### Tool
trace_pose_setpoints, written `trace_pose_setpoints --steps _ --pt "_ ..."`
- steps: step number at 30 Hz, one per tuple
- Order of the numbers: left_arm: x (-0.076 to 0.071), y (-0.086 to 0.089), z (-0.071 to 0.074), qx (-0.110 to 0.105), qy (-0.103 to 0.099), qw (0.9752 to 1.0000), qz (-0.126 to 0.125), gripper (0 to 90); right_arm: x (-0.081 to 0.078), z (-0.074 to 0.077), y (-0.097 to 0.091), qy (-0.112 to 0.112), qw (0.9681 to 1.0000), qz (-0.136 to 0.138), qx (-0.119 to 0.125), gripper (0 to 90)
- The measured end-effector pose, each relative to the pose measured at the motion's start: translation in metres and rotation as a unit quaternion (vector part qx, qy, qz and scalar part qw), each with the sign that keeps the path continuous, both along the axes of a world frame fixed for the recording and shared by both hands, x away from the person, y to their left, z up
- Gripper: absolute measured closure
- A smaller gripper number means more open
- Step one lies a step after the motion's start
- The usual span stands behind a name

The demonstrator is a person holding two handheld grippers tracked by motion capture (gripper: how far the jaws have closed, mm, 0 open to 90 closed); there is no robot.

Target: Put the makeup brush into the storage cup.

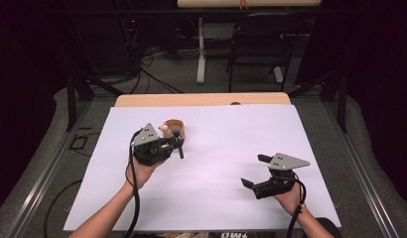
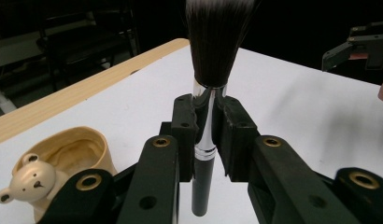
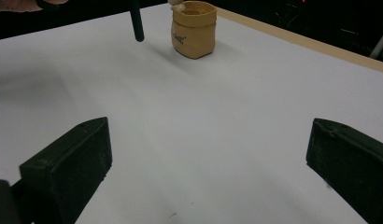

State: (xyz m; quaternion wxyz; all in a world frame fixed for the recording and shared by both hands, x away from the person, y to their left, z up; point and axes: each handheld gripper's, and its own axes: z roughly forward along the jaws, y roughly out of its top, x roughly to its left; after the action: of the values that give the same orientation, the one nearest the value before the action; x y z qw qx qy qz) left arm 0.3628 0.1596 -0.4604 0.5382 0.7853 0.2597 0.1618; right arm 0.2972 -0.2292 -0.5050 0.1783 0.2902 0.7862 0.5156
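Note:
My left gripper (image 1: 177,141) is shut on a makeup brush (image 2: 209,112) with a black handle, silver ferrule and dark bristles; its pads clamp the ferrule in the left gripper view (image 2: 207,140). It hovers just beside a tan bear-faced cup (image 1: 173,128) on the white sheet. The cup (image 2: 70,161) sits low at the left in the left gripper view, and the brush's black handle end (image 3: 136,21) hangs next to the cup (image 3: 194,29) in the right gripper view. My right gripper (image 1: 255,171) rests near the front right with its jaws wide apart and nothing between them (image 3: 206,163).
A white sheet (image 1: 221,173) covers most of a wooden table (image 1: 201,99) whose far edge shows bare. Beyond the table stand a dark chair (image 1: 263,44) and a white table leg (image 1: 200,49) with cables on the floor.

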Motion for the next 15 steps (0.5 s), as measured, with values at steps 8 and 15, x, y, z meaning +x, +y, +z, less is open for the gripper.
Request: trace_pose_setpoints --steps 8,15 --pt "0.009 -0.004 0.011 0.005 -0.009 1.0 0.001 77.9 0.001 0.0 0.0 0.001 1.0 0.0 0.0 0.0" --pt "0.017 -0.004 0.026 0.011 -0.017 0.9998 0.003 77.9 0.001 0.0 0.0 0.002 1.0 -0.002 0.0 0.0"
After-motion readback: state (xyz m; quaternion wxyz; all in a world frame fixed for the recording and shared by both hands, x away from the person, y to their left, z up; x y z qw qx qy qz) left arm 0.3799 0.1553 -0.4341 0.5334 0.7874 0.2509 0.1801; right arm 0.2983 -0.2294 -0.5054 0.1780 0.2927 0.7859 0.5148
